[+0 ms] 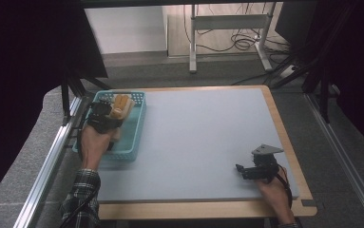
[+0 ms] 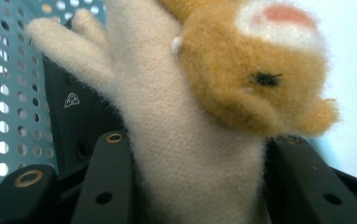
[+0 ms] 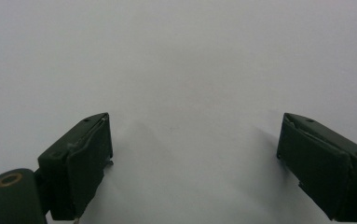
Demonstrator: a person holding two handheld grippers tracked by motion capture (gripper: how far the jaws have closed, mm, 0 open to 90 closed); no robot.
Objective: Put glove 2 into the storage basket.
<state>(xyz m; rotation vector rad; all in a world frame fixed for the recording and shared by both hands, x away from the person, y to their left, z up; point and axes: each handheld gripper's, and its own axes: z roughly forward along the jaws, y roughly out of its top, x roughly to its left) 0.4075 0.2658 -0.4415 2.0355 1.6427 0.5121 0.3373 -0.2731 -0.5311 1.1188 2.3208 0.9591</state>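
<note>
Left gripper, clamping my tan-and-cream plush toy over the perforated turquoise plastic basket, risks snagging its rim.

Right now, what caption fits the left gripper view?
Left gripper holding a plush toy over the basket.

My claw is clamped on a plush toy, its cream body squeezed between my two black jaws. The toy's tan head tilts to the right, with a stitched eye and a pink-and-white ear patch. One cream limb sticks up to the left. Behind it on the left stands the perforated teal wall of a basket.
</note>
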